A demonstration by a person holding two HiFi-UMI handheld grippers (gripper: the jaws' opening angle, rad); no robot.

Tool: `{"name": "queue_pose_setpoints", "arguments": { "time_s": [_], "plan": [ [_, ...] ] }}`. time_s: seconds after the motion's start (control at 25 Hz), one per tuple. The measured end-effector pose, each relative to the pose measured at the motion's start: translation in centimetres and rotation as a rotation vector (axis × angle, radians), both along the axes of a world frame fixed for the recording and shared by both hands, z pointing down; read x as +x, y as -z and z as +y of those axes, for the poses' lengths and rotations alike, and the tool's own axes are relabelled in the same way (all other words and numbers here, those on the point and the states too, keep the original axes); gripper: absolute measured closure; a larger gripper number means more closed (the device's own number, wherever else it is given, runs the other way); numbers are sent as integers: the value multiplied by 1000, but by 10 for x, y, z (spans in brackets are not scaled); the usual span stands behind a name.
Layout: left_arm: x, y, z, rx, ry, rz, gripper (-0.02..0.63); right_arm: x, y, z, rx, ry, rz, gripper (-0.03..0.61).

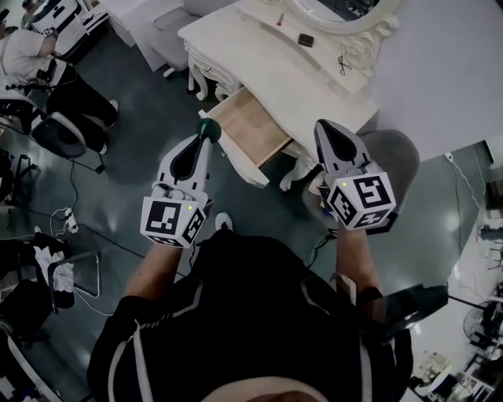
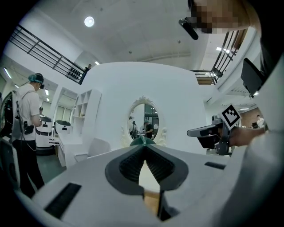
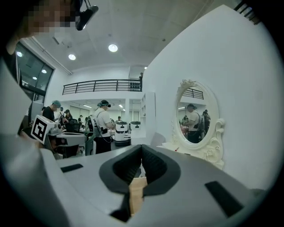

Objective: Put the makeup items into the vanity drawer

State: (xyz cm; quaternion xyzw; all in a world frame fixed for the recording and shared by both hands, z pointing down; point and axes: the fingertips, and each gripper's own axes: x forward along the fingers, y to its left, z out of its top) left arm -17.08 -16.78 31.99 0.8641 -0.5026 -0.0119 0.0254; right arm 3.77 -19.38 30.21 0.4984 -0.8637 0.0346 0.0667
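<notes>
A small dark green makeup item (image 1: 209, 128), rounded and of a kind I cannot tell, sits pinched at the tip of the left gripper (image 1: 203, 141); in the left gripper view the two jaws are closed onto it, the green top showing just past their tips. It hangs just beside the near left corner of the vanity drawer (image 1: 244, 126), not inside it; the drawer stands pulled out toward the person, its pale wooden bottom showing. The right gripper (image 1: 321, 126) is held to the right of the drawer, near the table's front edge, its jaws brought together with nothing between them. The drawer belongs to a white vanity table (image 1: 267, 74) with carved legs; on the far part of its top lie a thin red stick (image 1: 280, 19), a small dark case (image 1: 306, 39) and, to the right, a black scissor-like tool (image 1: 343, 64), well apart from one another. An oval mirror (image 1: 342, 17) in an ornate white frame stands at the far edge; a grey seat (image 1: 397, 157) is at the table's right; far left, a person (image 1: 31, 51) in a white top sits on a chair.
</notes>
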Motion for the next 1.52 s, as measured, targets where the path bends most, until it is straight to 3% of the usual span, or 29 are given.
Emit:
{"name": "queue_pose_setpoints", "arguments": {
  "time_s": [0.28,0.48,0.64,1.08,1.52],
  "plan": [
    [-23,-27,-51,-53,-62,4,594,-24,-17,-40,-39,-47,6,574],
    [-22,-66,-86,-137,-81,-31,593,-29,-32,-66,-60,-35,38,574],
    [-9,-103,-116,-209,-58,-87,594,-19,-48,-92,-54,-2,71,574],
    [33,-208,-182,-395,-40,-203,592,16,-108,-150,-180,68,57,574],
    [59,-311,-218,-523,-118,-341,592,35,-159,-165,-294,54,53,574]
  ]
}}
